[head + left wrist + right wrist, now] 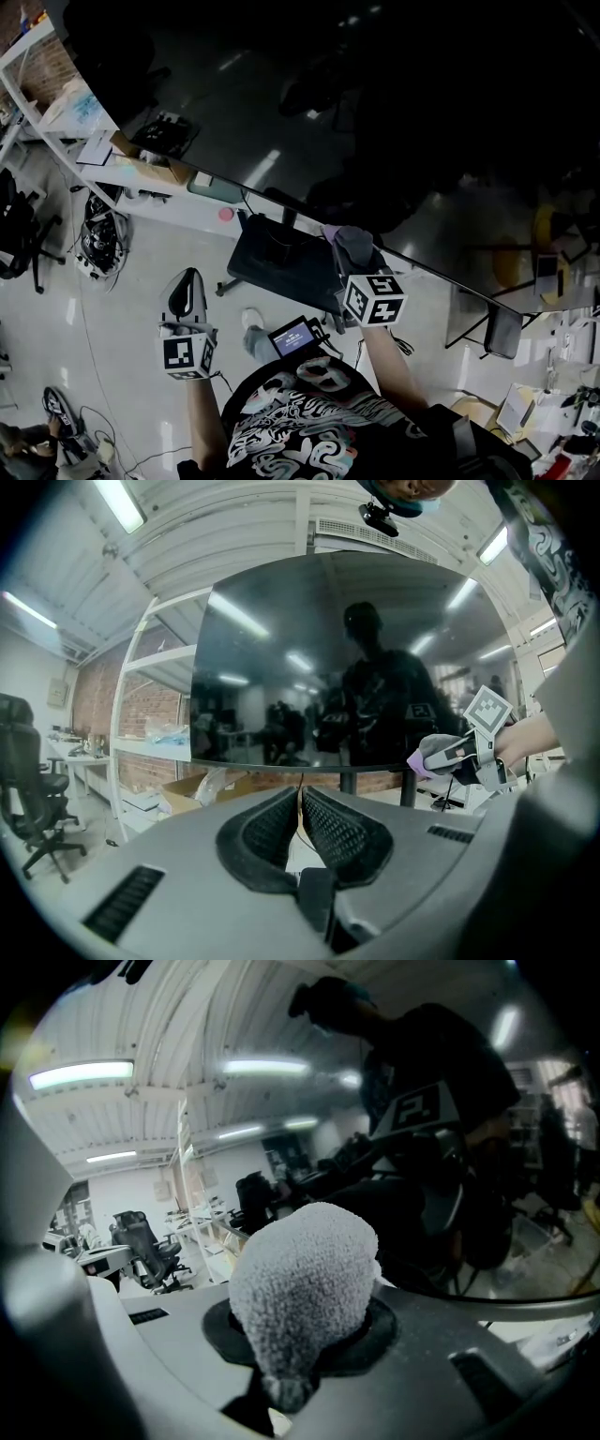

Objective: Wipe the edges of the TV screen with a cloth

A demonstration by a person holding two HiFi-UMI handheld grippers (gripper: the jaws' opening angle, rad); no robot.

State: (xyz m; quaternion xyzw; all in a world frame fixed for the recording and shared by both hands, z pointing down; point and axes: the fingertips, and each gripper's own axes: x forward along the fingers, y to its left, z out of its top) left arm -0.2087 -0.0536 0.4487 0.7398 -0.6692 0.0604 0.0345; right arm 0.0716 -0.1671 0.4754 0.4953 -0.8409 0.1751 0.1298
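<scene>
At the lower edge of the 1 TV screen [375,112], its long axis horizontal, the right gripper [356,255] clamps 1 grey cloth [349,236] pointing at the glass; the left gripper [185,291], jaws pressed narrow and empty, hangs apart.

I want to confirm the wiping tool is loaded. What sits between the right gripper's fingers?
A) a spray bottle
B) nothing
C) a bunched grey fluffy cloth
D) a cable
C: in the right gripper view, the right gripper is shut on a bunched grey cloth that bulges out from between its fingers.
</scene>
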